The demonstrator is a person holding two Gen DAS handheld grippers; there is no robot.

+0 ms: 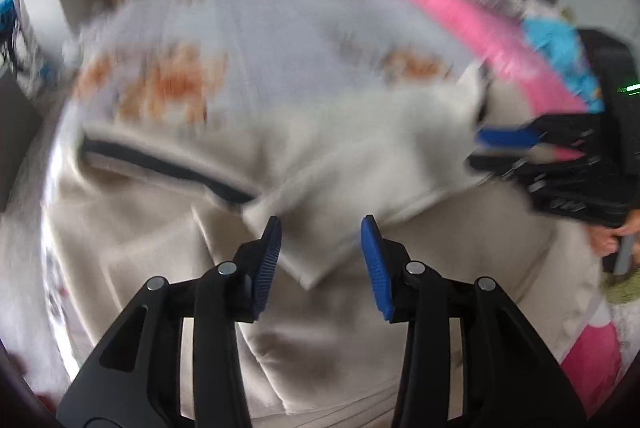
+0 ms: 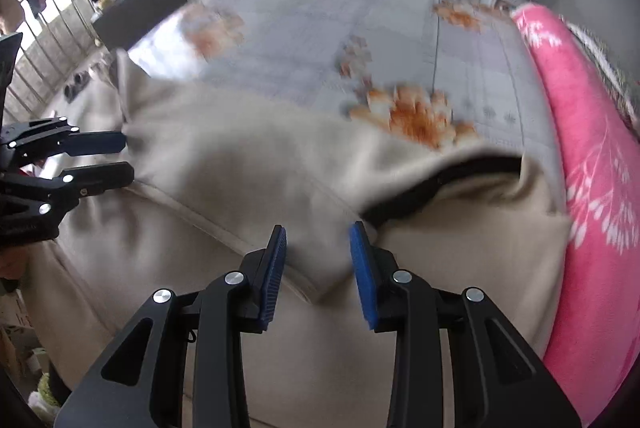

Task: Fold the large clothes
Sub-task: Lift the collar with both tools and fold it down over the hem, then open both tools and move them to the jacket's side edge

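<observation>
— Beige garment (image 1: pixel 320 163) where?
— Centre frame, spread on the bedspread (image 2: pixel 304 27).
— Tongs?
— Left gripper (image 1: pixel 321 260) and right gripper (image 2: pixel 317 268) part-open, a fold corner between each; grip unclear.

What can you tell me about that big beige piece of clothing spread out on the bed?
The large beige garment looks like soft, thick fabric with visible seams and a dark inner lining showing at an opening. It lies partly folded and rumpled on a grey quilt with orange flowers, beside a pink flowered blanket. A folded corner lies between the blue fingers of the right gripper; another sits between those of the left gripper. Whether either grips it is unclear.
</observation>
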